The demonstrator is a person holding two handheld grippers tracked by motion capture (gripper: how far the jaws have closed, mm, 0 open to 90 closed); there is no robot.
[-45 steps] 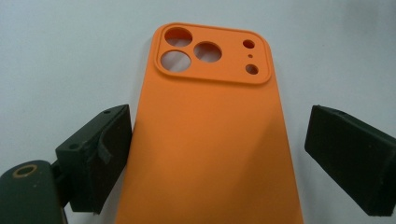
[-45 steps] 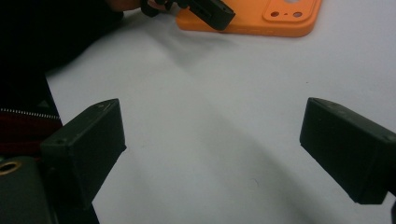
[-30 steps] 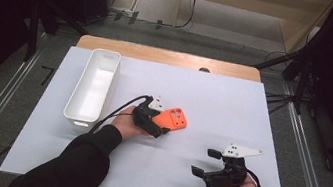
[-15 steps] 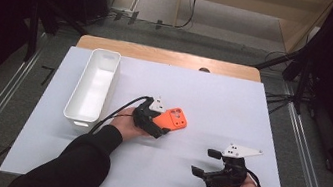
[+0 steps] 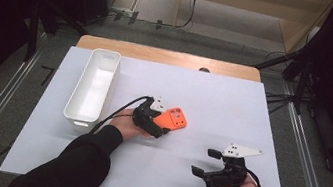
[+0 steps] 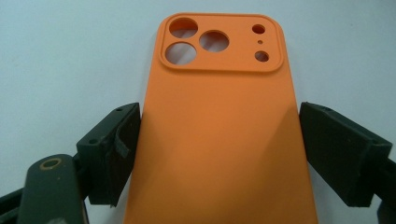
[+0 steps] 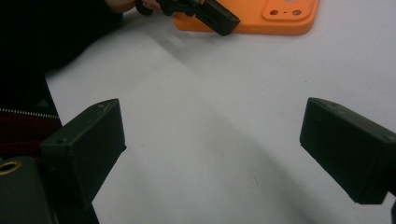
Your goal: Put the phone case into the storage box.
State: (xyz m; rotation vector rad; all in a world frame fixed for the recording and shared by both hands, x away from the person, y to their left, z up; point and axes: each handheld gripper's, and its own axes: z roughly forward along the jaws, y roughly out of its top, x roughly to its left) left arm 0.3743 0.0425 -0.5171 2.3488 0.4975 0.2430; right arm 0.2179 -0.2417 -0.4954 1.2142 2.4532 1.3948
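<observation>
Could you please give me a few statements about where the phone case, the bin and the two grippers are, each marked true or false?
1. The orange phone case lies between the jaws of the left gripper. True.
2. The phone case lies inside the white bin. False: it lies on the white table, to the right of the bin.
3. The right gripper stands open with nothing between its jaws. True.
4. The right gripper also touches the phone case. False: it is apart from it, nearer the table's front edge.
5. The case lies with its camera cut-outs towards the left gripper. False: they are at the end away from it.
</observation>
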